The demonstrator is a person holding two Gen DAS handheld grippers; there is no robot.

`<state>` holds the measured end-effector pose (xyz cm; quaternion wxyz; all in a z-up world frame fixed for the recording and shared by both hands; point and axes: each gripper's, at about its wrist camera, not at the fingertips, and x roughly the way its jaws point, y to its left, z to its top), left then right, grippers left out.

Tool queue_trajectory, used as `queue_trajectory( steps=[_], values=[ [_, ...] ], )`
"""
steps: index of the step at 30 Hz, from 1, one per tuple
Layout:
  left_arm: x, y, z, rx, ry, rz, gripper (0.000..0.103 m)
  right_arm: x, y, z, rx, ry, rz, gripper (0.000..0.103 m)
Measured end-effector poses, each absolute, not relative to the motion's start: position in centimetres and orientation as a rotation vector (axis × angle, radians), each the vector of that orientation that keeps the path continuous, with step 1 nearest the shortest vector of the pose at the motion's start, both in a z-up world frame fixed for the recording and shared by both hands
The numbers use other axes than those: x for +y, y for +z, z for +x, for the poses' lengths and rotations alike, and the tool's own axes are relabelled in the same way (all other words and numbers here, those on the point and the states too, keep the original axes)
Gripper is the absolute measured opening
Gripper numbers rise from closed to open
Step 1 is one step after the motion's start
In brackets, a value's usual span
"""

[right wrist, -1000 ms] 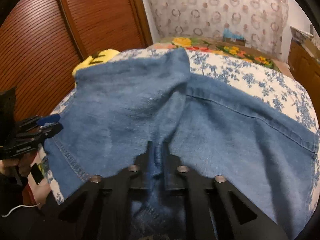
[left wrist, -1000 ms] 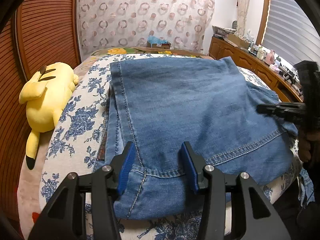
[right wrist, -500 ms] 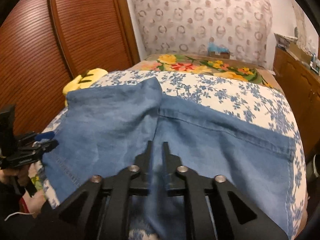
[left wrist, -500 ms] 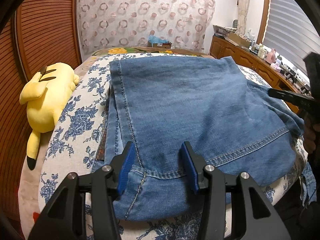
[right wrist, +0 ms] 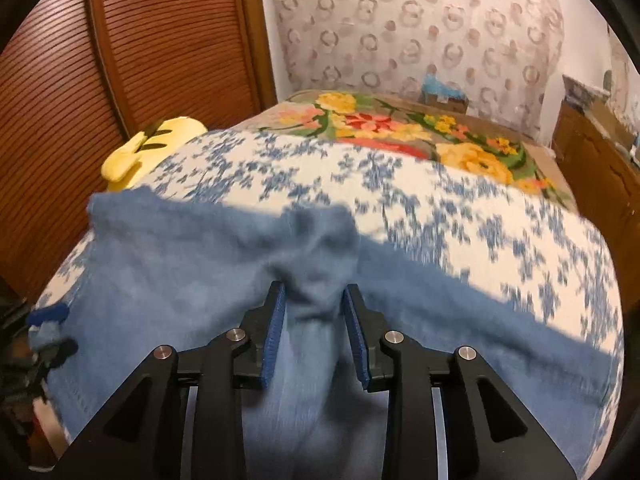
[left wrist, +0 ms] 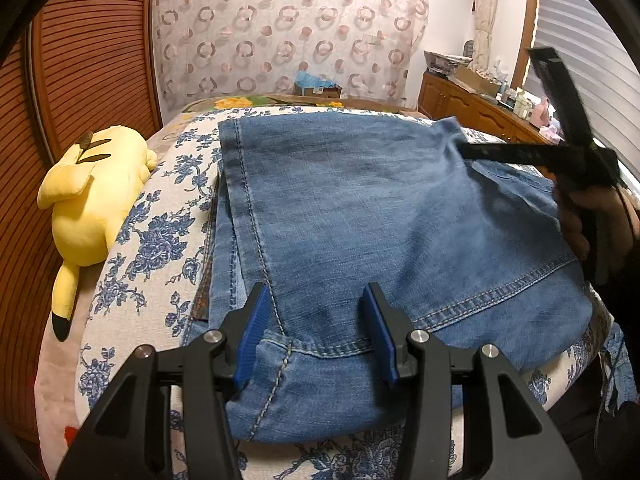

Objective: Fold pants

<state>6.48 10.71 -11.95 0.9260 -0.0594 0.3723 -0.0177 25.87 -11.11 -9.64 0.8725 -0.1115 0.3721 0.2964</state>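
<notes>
Faded blue denim pants (left wrist: pixel 380 216), double-stitched at the seams, lie folded flat on a bed's blue-flowered white quilt (left wrist: pixel 148 248) beside a yellow plush toy (left wrist: pixel 92 200). The left gripper (left wrist: pixel 318 332) hangs over the near hem, its ribbed blue pads spread and pressing nothing, unchanged from a second ago. The right gripper (right wrist: pixel 314 332), then clamped on a ridge of denim, is now opening, the blurred fabric between its parted pads.

Pants (left wrist: pixel 384 216): blue denim cloth, matt, faded, w/ raised pale stitching. Bedspread (left wrist: pixel 152 248): matt woven cloth, blue floral print. Toy (left wrist: pixel 92 196): yellow plush, looking soft & fuzzy. Left gripper (left wrist: pixel 318 332): matt black plastic, ribbed blue pads, shiny metal screws. Wardrobe door (right wrist: pixel 80 80): ribbed wood, showing slight sheen.
</notes>
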Motion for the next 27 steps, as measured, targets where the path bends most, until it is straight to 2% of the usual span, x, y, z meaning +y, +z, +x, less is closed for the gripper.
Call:
queue_trajectory(
  steps=[7,18,19,21,27],
  values=[
    [10.8,-12.0,6.5,0.762,-0.04,-0.121,0.047,-11.4,-9.8,28.9,0.813,0.581,-0.182,0.029],
    [10.3,-11.8,6.5,0.764,-0.014,-0.106,0.048,-14.6,-7.6,23.9,0.743,0.631,-0.179,0.03],
    [10.2,-11.7,6.4,0.763,-0.011,-0.103,0.048,-15.0,-7.5,23.4,0.738,0.629,-0.178,0.03],
    [10.1,-11.3,6.2,0.753,-0.008,-0.102,0.048,-16.3,-7.3,22.2,0.723,0.618,-0.17,0.039],
    [8.7,-9.6,5.6,0.711,-0.04,-0.079,0.048,-22.3,-7.5,18.6,0.698,0.531,-0.153,0.048]
  ],
)
